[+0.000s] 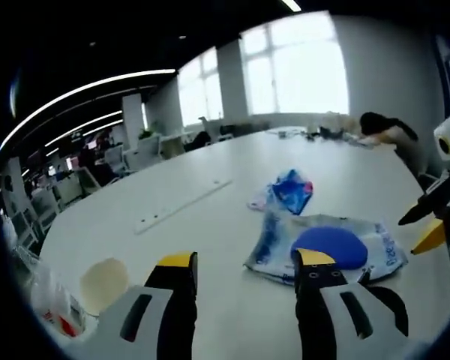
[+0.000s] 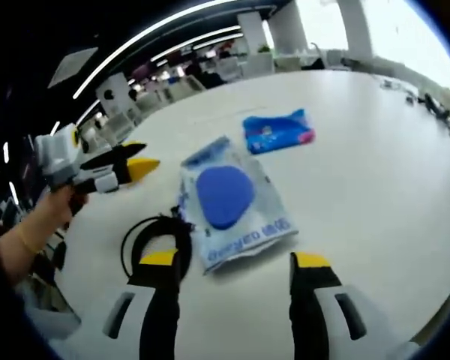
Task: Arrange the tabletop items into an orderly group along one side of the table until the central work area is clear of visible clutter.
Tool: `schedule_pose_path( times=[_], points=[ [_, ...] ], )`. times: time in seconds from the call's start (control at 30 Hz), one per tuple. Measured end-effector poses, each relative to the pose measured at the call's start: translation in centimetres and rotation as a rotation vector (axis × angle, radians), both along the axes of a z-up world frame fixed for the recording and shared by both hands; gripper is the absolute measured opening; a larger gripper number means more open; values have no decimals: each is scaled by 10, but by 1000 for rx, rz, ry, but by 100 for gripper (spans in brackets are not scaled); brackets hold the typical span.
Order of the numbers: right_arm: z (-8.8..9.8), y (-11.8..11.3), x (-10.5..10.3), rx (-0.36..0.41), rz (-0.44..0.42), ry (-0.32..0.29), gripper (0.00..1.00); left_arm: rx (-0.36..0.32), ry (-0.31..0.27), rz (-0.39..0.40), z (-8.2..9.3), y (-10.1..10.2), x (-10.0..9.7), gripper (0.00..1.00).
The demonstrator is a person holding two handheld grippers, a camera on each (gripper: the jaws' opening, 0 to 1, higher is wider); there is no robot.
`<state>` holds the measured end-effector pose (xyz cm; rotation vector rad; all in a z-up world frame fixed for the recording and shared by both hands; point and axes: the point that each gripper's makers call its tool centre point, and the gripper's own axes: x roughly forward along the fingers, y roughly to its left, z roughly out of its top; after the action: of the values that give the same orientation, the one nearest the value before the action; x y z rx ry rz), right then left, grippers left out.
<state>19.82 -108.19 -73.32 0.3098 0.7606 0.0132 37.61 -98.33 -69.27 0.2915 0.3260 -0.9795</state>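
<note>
Right gripper view: crinkly plastic pack [image 2: 236,211], coiled black cable [image 2: 151,238].

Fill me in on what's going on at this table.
A person holds a two-jaw gripper in each hand over a white table. The left gripper and right gripper are both open, holding nothing. Ahead lie a clear bag with a blue disc, a small blue packet and a black cable loop, all untouched.
</note>
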Motion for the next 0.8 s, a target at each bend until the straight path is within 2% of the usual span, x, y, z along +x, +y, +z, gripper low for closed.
schedule_pose_path(
  times=[0.07,0.2,0.4,0.57,0.73,0.8],
  points=[
    [-3,1,-2,-31,15,16,51,6,5,-12,-2,-4,1,47],
    [-5,3,-2,-26,19,13,45,30,-2,-33,-9,-11,0,44],
    [-9,4,-2,-34,28,17,43,61,16,-48,-25,-19,4,40],
    [-15,6,-3,-6,23,36,40,69,39,-60,-37,-23,6,33],
    [-18,8,-4,32,14,48,36,84,46,-69,-44,-28,8,32],
    [-18,8,-3,48,6,51,35,62,71,-69,-45,-31,9,33]
  ],
)
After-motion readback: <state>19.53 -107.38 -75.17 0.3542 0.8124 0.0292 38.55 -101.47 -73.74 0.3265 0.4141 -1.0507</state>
